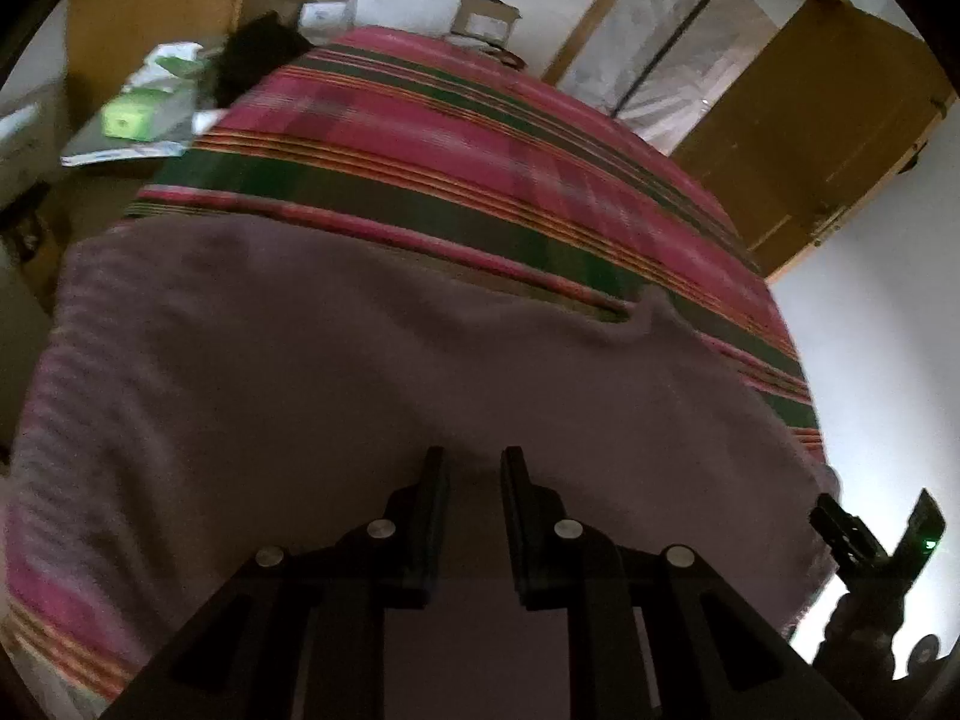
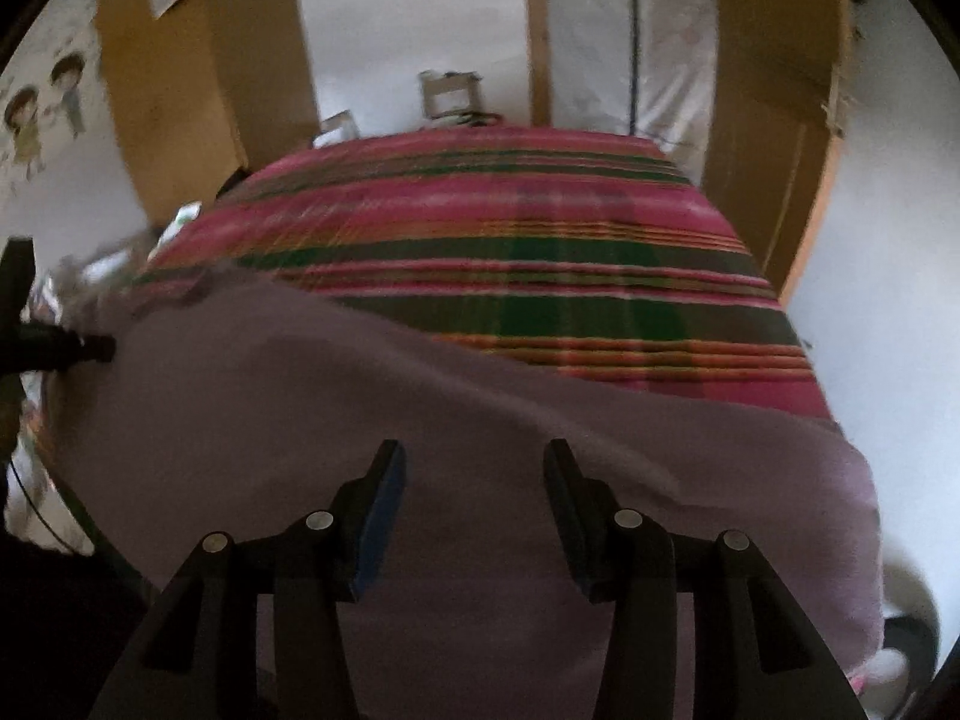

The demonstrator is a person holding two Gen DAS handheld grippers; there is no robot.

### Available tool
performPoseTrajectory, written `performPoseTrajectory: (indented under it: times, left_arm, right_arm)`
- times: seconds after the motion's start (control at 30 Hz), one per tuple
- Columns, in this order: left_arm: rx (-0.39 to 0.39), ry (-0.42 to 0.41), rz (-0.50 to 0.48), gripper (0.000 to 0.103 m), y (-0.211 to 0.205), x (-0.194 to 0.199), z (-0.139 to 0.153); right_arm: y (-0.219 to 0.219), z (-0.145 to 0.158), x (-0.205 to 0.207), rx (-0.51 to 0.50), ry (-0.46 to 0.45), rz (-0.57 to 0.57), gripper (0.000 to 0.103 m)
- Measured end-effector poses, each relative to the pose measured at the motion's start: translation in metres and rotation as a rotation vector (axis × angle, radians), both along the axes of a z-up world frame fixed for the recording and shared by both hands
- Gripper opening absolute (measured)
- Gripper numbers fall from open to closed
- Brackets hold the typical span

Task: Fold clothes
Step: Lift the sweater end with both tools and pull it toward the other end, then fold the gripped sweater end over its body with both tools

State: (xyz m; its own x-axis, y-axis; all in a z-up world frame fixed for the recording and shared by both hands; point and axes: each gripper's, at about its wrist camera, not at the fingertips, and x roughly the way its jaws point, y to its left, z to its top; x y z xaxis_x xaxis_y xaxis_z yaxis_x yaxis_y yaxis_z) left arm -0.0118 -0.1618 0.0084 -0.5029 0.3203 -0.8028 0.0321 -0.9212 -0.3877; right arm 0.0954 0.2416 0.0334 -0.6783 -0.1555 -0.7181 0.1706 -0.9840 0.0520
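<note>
Two grippers are in view from my station, both angled down over the bed. I read the left gripper with its jaws apart by a narrow gap; nothing sits between the pads, and the mauve garment lies beneath them without being pinched. I read the right gripper with its jaws set wide, again with nothing between them and only the mauve garment below. The garment is spread flat across the near part of the bed, on top of the striped blanket, which shows pink, green and orange bands and stays uncovered toward the far end of the bed. One small fold of the garment's far edge stands up on the blanket. From the left wrist view, the right gripper appears off the right-hand side of the bed, past the garment's edge. From the right wrist view, part of the left gripper shows at the left-hand side of the bed, near the garment's corner. Cardboard boxes stand beyond the far end of the bed, and wooden doors flank it. Both views are blurred.
</note>
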Motion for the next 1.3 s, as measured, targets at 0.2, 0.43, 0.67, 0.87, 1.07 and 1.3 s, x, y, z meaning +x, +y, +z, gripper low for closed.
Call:
performPoseTrajectory:
  times: [0.2,0.43,0.67,0.87,1.07,1.3]
  left_arm:
    - [0.04,0.034,0.114,0.018,-0.028,0.021,-0.001]
    - [0.1,0.063,0.156,0.018,-0.06,0.052,-0.009]
    - [0.114,0.086,0.182,0.018,-0.078,0.074,-0.008]
    - [0.167,0.086,0.217,0.013,-0.095,0.09,-0.013]
    - [0.14,0.098,0.23,0.013,-0.101,0.102,-0.012]
    - [0.222,0.099,0.256,0.013,-0.114,0.113,-0.011]
  right_arm:
    - [-0.02,-0.006,-0.008,0.003,-0.009,0.057,0.05]
    - [-0.062,-0.002,-0.012,-0.006,0.015,0.188,0.05]
    - [-0.101,0.0,-0.016,-0.01,0.015,0.293,0.05]
    - [-0.136,0.002,-0.017,-0.016,0.023,0.38,0.05]
    - [-0.18,0.001,-0.017,-0.012,0.032,0.5,0.05]
    - [-0.235,0.003,-0.017,-0.044,0.043,0.641,0.05]
